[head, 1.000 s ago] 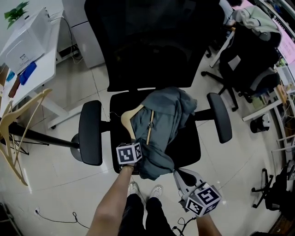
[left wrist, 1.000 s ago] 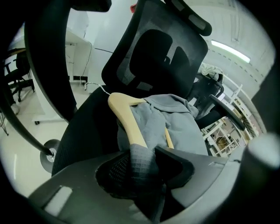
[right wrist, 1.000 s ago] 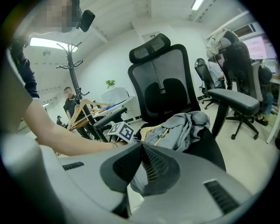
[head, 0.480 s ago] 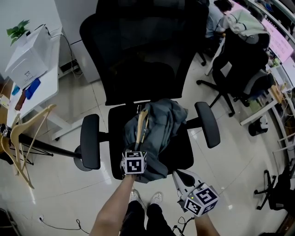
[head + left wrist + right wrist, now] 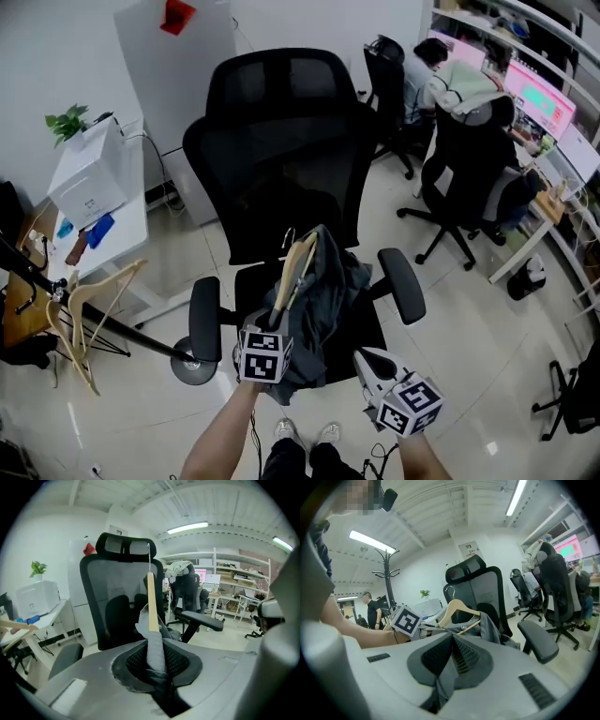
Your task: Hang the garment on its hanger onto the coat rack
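Note:
A wooden hanger [image 5: 298, 267] carrying a grey-blue garment [image 5: 328, 309] is lifted above the seat of a black office chair [image 5: 281, 141]. My left gripper [image 5: 269, 328] is shut on the hanger's near end, cloth included. Its jaws have just been closing, and in the left gripper view [image 5: 155, 660] they pinch the cloth-wrapped wood, the hanger [image 5: 152, 604] rising edge-on to its hook. My right gripper [image 5: 367, 356] hovers to the right, shut and empty [image 5: 452, 638]. The right gripper view shows the hanger [image 5: 457, 607], the garment [image 5: 490, 625] and the black coat rack [image 5: 387, 573] far left.
The coat rack's pole [image 5: 103, 323] slants across the floor at left, with bare wooden hangers [image 5: 89, 323] on it. Behind it stands a white table [image 5: 131, 225] holding a white box. A person sits at the desks [image 5: 441, 75] back right, near another chair [image 5: 469, 150].
Both grippers have risen. The hanger went from lying flat on the seat to upright in the left gripper, lifting the garment. The head view has tilted up.

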A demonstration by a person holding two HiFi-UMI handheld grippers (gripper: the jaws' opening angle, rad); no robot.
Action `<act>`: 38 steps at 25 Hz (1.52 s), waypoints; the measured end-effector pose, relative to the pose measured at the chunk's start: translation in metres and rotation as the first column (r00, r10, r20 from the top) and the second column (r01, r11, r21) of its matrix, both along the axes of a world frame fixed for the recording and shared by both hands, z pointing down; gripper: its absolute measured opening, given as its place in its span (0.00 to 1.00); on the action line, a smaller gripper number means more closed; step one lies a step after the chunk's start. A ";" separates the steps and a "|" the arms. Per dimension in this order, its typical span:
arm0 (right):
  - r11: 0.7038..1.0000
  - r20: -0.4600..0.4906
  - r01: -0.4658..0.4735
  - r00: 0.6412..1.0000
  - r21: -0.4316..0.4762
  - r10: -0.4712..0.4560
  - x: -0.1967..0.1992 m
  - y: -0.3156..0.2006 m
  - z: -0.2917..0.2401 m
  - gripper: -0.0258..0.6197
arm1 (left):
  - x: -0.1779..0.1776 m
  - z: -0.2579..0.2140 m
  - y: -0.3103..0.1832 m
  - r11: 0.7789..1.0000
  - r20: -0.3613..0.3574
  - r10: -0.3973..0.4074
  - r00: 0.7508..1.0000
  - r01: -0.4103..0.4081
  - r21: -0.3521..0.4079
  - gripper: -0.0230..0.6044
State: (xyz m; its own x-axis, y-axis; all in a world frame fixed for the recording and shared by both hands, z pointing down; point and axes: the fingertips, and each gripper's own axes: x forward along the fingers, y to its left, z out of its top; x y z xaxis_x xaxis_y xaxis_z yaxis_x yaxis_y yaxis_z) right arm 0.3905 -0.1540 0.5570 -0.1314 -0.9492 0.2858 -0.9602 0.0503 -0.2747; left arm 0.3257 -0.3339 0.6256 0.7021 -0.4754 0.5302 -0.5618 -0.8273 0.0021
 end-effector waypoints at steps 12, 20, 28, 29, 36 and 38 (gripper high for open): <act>0.980 -0.090 0.083 0.994 0.179 -0.067 -0.018 -0.009 -0.099 0.04 | -0.042 -0.148 0.052 0.992 -0.061 0.104 0.993 -0.099 0.080 0.12; 0.963 -0.133 0.070 0.990 0.261 -0.036 -0.064 0.001 -0.148 0.04 | -0.100 -0.235 0.079 0.970 -0.152 0.176 0.973 -0.145 0.194 0.12; 0.936 -0.178 0.029 0.983 0.350 0.036 -0.164 0.041 -0.192 0.04 | -0.192 -0.320 0.112 0.932 -0.195 0.267 0.944 -0.201 0.303 0.12; 0.933 -0.186 0.027 0.982 0.359 0.043 -0.176 0.045 -0.197 0.04 | -0.205 -0.329 0.116 0.927 -0.190 0.273 0.943 -0.204 0.314 0.12; 0.926 -0.245 0.056 0.969 0.373 0.040 -0.238 0.061 -0.231 0.04 | -0.288 -0.364 0.140 0.921 -0.179 0.272 0.946 -0.201 0.335 0.12; 0.919 -0.252 0.084 0.968 0.386 0.017 -0.251 0.059 -0.241 0.04 | -0.314 -0.369 0.145 0.929 -0.192 0.255 0.948 -0.185 0.321 0.12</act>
